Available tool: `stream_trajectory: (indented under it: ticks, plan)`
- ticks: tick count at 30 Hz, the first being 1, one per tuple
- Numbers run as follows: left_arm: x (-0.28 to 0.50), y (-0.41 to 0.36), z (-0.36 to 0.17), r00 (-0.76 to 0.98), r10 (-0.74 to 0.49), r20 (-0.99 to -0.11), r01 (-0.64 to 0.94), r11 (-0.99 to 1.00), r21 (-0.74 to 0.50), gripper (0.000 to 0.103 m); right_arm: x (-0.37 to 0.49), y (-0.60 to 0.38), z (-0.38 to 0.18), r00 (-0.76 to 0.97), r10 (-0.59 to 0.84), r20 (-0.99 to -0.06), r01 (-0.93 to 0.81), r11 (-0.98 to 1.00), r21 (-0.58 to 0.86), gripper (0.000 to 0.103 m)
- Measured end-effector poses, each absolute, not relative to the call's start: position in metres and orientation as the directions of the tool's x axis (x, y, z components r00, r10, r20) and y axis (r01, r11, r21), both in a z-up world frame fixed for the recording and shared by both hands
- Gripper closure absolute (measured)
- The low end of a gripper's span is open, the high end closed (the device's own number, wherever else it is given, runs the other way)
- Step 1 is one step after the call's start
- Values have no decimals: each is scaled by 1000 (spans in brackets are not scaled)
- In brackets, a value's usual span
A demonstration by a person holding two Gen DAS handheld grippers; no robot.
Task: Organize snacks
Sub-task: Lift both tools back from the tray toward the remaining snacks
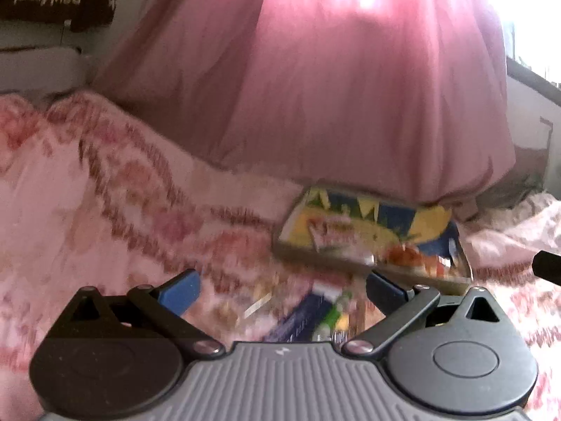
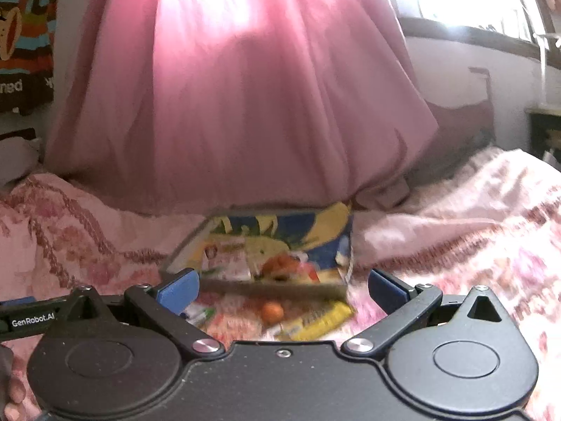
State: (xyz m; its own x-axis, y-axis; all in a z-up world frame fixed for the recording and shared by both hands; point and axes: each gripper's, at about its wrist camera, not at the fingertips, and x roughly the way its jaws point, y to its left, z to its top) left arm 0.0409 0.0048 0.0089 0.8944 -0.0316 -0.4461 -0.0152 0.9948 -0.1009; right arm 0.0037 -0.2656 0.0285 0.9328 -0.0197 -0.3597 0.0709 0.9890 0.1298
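both grippers black with blue fingers (image 2: pixel 178 289), silver screws; the left ribbed grey.

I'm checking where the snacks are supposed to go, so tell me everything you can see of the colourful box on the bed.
The colourful box is an open, shallow container, seemingly cardboard, printed in blue and yellow with cartoon-like artwork. It lies on the pink floral bedspread, its far side touching or tucked beneath the hanging pink curtain. Packets, one white and one orange-red, already lie inside. Loose snacks rest on the bedspread just before its near wall. Neither tool touches it. Motion blur hides the finer print.
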Motion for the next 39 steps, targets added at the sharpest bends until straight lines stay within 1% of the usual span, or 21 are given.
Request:
stream_trajectory:
  ticks: [5, 14, 21, 29, 39]
  plan:
    - [19, 11, 6, 879, -35, -476, -23, 993, -115, 0, -23, -260, 22, 921, -18, -389, 79, 987, 140, 0]
    - [-2, 6, 6, 872, -1, -490, -30, 998, -56, 0, -41, -246, 18, 905, -54, -422, 110, 988, 108, 0]
    - [-9, 8, 5, 871, 26, -490, -47, 998, -30, 0, -41, -237, 9, 876, -57, -478, 111, 990, 85, 0]
    - [-7, 8, 4, 864, 41, -501, -56, 998, -13, 0, -36, -232, 3, 854, -40, -519, 90, 993, 72, 0]
    - [-3, 10, 2, 854, 64, -516, -77, 997, -3, 0, -31, -230, 0, 838, -14, -546, 69, 994, 80, 0]
